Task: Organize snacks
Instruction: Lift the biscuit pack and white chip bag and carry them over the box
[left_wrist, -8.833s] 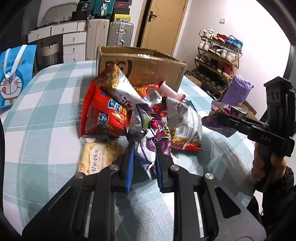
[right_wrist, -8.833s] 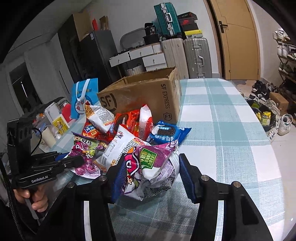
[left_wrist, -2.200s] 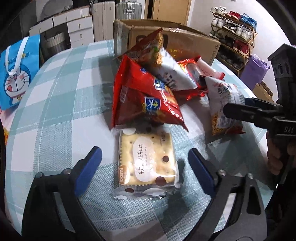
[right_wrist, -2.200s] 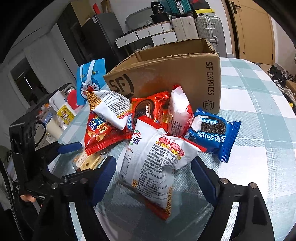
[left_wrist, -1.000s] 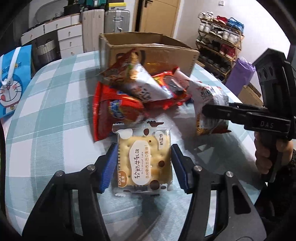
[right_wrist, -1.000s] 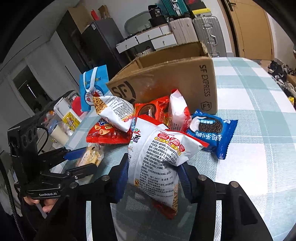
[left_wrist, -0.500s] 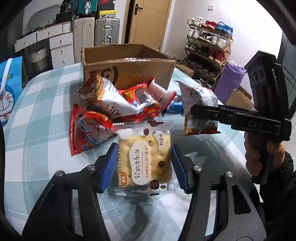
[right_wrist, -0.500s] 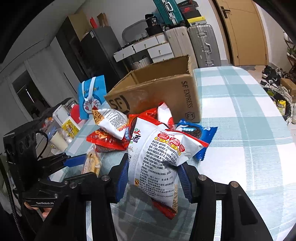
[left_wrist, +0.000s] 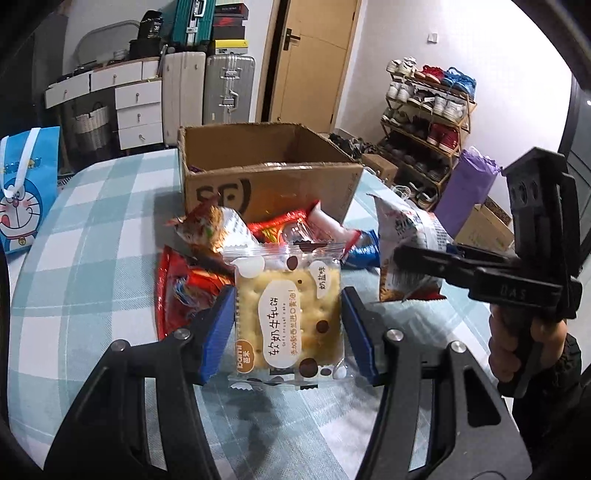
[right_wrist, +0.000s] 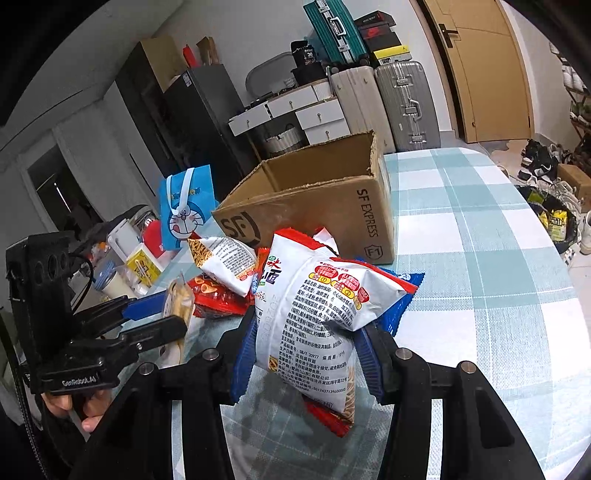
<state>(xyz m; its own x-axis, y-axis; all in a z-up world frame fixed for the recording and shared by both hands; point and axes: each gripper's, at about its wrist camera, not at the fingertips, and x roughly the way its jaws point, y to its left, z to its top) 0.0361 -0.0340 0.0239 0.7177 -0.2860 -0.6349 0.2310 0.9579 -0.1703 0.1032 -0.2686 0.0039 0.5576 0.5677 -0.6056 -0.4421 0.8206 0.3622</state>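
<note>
My left gripper (left_wrist: 288, 334) is shut on a clear packet of cream crackers (left_wrist: 288, 314), held flat above the checked tablecloth. My right gripper (right_wrist: 306, 354) is shut on a white and red snack bag (right_wrist: 314, 314), lifted off the table; the same snack bag (left_wrist: 406, 243) shows at the right of the left wrist view. Behind both stands an open cardboard box (left_wrist: 266, 177), (right_wrist: 325, 195). In front of the box lies a pile of snacks: a red bag (left_wrist: 177, 295), a white and orange bag (right_wrist: 221, 258) and a blue biscuit pack (right_wrist: 402, 295).
A blue cartoon gift bag (left_wrist: 26, 195) stands at the table's left edge. Cups and small packs (right_wrist: 129, 266) crowd the left side. Suitcases (left_wrist: 221, 88), drawers and a shoe rack (left_wrist: 428, 114) stand beyond the round table (right_wrist: 480, 258).
Both grippers have risen with their packets, and the box's open top has come into view. The snack pile now sits lower and farther off in both views.
</note>
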